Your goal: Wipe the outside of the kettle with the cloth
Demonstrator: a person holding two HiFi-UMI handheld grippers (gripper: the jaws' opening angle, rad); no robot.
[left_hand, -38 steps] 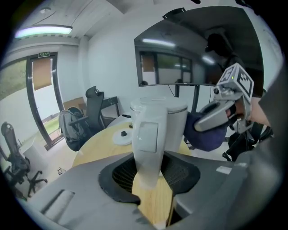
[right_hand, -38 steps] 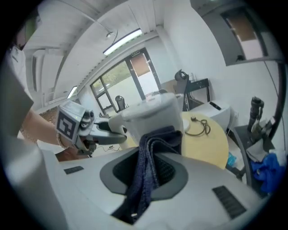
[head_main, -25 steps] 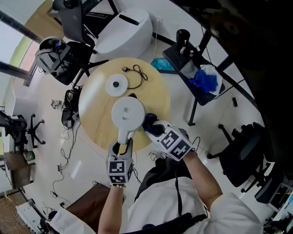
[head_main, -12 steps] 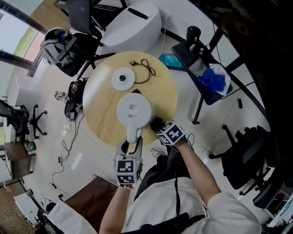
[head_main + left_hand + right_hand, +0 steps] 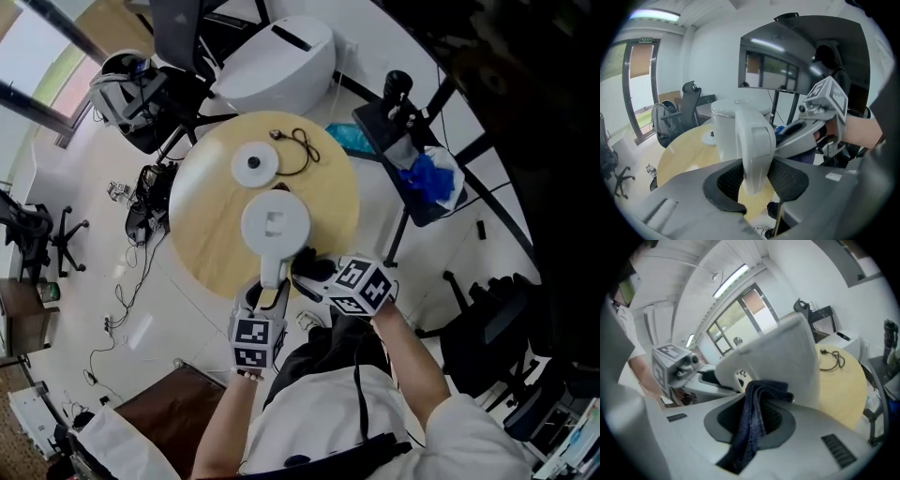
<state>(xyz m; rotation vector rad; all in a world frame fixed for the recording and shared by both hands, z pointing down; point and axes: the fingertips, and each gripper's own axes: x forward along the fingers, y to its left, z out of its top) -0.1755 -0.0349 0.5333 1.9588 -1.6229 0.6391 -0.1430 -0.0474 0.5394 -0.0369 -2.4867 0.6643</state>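
Surface: round, pale wood [image 5: 202, 220], ringed by white floor with office chairs and loose cables.
Kettle: white kettle [image 5: 275, 223] standing upright on the surface, toward 5 o'clock from its centre, near the edge closest to the person.
Handle: handle [image 5: 754, 140] points to 6 o'clock in the head view, toward the person.
Base: white round kettle base [image 5: 253, 165] sits apart from the kettle at its 12 o'clock; the black cable [image 5: 302, 150] curls at the base's 2 o'clock.
Left tool: left tool [image 5: 755, 182] comes in from 6 o'clock, jaws about half open and clamped on the kettle's handle, one dark pad against each side of it.
Right tool: right tool [image 5: 757, 416] lies at the kettle's 4 o'clock, just beside the left one, jaws pinched on the cloth.
Cloth: dark blue cloth [image 5: 750, 439], folded, hangs down between the jaws; its upper end is bunched against the kettle's white wall beside the handle.
Background: large white rounded casing [image 5: 272, 61] at 12 o'clock beyond the surface; black stand [image 5: 412, 202] with something blue on it at 3 o'clock.
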